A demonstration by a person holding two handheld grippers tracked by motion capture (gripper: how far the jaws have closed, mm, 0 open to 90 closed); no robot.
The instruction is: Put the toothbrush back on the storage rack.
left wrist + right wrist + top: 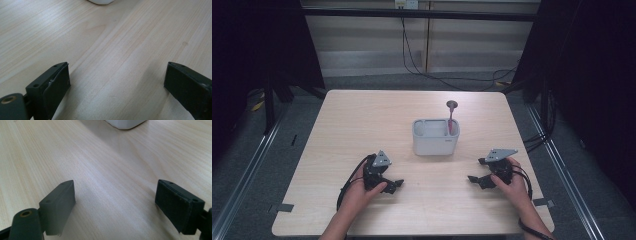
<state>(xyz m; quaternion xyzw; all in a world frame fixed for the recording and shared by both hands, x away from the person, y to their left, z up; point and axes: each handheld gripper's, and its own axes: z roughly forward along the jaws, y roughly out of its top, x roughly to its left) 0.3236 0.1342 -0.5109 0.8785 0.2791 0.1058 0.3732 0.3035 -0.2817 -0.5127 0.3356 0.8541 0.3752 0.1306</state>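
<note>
A white rectangular holder (435, 136) stands in the middle of the wooden table (362, 115). A pink-handled utensil (451, 118) with a dark round head stands upright in its right compartment. My left gripper (395, 186) rests on the table in front of the holder, to its left, jaws wide apart over bare wood (117, 82). My right gripper (477, 172) rests to the holder's front right, also open with nothing between its jaws (115, 205). A corner of the holder (125, 123) peeks in at the top of the right gripper view, and its edge (101, 1) tops the left gripper view.
Black cables (432, 70) run across the floor behind the table. Metal rails (247, 165) flank the table on both sides. Bare tabletop lies around the holder and between the two hands.
</note>
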